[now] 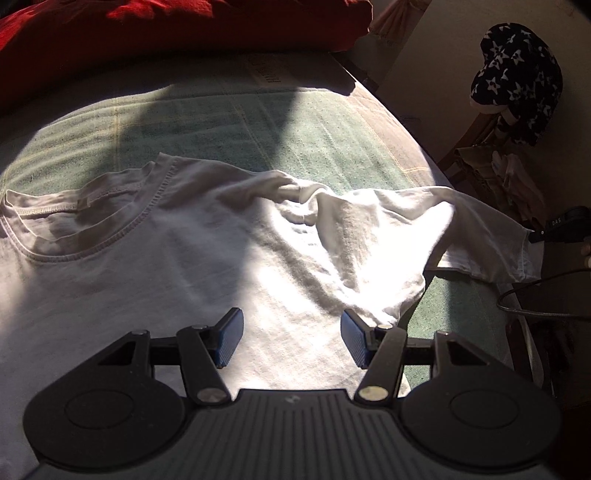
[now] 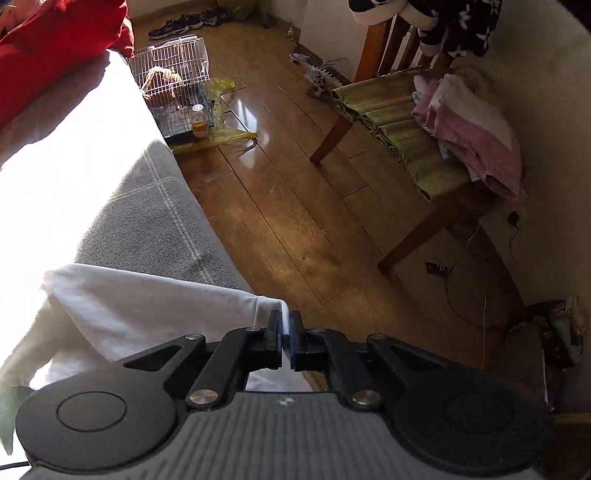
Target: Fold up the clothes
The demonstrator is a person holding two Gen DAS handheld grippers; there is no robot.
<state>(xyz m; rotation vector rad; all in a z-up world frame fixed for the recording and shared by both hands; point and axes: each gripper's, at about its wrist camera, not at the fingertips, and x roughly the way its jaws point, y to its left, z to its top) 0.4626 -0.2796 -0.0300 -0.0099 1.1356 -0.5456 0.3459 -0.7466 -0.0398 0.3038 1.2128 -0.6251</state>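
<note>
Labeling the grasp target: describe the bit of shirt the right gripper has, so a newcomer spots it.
Find the green checked bed cover; a white T-shirt lies on it. Its sleeve stretches off the bed edge, hem pinched in the right gripper, the only lifted part.

Sunlit wooden floor [image 2: 280, 206], wooden chair [image 2: 417, 155] beside a wire cage [image 2: 177, 70]

The left wrist camera sits just behind its tongs [image 1: 291, 334], looking steeply down and close onto the shirt [image 1: 177, 258] spread on the bed [image 1: 325, 122]. The right wrist camera looks down past its tongs [image 2: 286, 339] over the bed's edge [image 2: 155, 221] to the floor [image 2: 295, 206] and chair [image 2: 406, 147] farther off. Both views share the shirt's sleeve [image 1: 484, 236], the red cloth [image 1: 147, 26] and the starred garment [image 1: 517, 74] on the chair.
</note>
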